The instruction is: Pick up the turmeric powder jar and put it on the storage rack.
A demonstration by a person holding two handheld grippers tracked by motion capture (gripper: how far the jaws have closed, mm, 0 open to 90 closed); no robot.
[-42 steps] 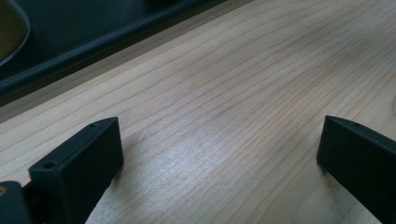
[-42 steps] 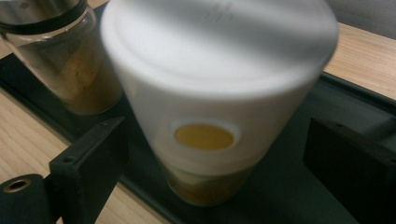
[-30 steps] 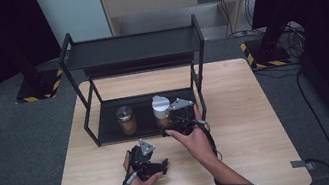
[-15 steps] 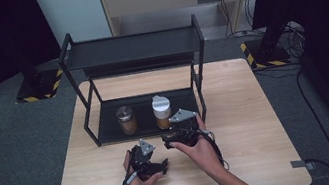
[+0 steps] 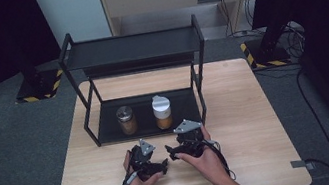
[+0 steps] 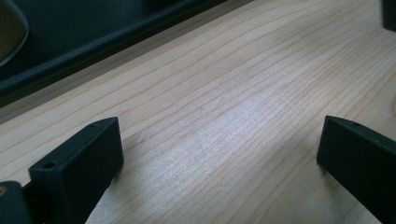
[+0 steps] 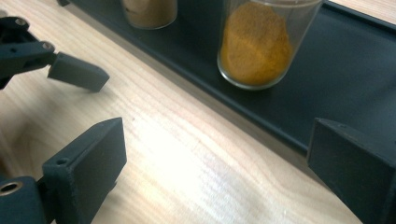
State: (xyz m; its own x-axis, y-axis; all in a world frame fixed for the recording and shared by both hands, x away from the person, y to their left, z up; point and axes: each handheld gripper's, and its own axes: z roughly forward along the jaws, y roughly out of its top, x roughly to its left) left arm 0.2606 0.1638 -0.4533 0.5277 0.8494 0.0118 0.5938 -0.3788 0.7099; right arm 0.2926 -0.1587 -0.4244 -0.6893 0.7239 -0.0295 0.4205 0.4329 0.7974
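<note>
The right gripper (image 5: pixel 168 153) is held released over the table (image 5: pixel 256 107), nothing between its jaws; the left gripper (image 5: pixel 165 165), also released, lies just at its 7 o'clock. The white-lidded jar (image 5: pixel 162 112) is seen at 12 o'clock on the rack's lower shelf (image 5: pixel 107 127), a metal-lidded jar (image 5: pixel 126 120) beside it.

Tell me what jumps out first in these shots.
A black two-tier rack stands at the far middle of the wooden table, with two spice jars on its lower shelf: a metal-lidded jar left of a white-lidded jar of orange powder. In front of it, the left tongs and right tongs hang open over bare wood, holding nothing.
</note>
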